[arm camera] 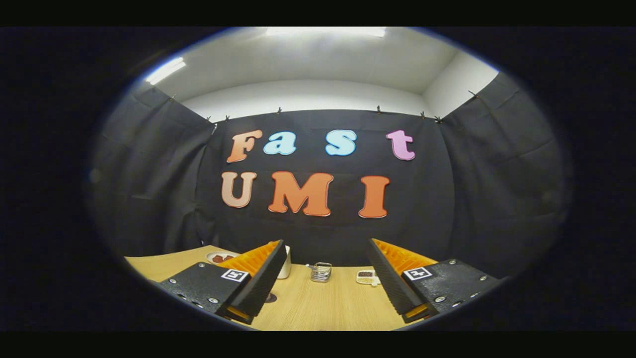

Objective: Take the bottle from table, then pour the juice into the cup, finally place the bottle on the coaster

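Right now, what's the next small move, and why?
Probably pitch down and ease forward. The gripper has its jaws open on nothing above the table; a white container sits half hidden behind the left finger, with a glass beyond.

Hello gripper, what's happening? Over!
Gripper open, fingers apart, holding nothing. Glass cup on the table, beyond the fingers. Path to it clear.

Booth around me: black cloth wall (318, 199) clipped up on three sides, creased. White room wall (308, 97) and ceiling (323, 59) above it. Ceiling lights (325, 31) on, one overhead, one off to the side. Light wood table (323, 308) below.
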The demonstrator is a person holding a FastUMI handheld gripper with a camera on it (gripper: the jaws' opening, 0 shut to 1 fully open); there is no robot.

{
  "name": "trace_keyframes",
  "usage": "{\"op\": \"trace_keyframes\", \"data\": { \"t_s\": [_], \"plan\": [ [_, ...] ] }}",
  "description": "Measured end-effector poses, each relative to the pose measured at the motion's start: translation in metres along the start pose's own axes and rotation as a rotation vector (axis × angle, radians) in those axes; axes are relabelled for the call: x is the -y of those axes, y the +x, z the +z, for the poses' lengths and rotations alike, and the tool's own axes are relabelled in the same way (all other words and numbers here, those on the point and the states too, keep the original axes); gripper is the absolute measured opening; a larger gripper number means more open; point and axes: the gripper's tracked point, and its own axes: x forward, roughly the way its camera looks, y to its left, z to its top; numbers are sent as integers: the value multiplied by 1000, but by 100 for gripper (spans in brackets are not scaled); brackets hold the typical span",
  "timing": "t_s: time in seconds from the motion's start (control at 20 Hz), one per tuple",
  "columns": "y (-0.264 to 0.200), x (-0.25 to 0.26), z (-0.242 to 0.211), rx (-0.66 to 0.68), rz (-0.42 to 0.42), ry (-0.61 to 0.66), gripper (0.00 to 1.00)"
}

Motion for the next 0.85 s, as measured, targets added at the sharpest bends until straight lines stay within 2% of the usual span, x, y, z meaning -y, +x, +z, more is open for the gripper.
{"op": "trace_keyframes", "data": {
  "t_s": [0.25, 0.55, 0.7, 0.85],
  "plan": [
    [-26, -7, 19, 44, 19, 7, 97],
    [-38, -37, 11, 66, 94, 15, 97],
    [-31, -33, 11, 70, 63, -22, 98],
    [-25, -39, 9, 81, 47, -4, 97]
  ]
}}
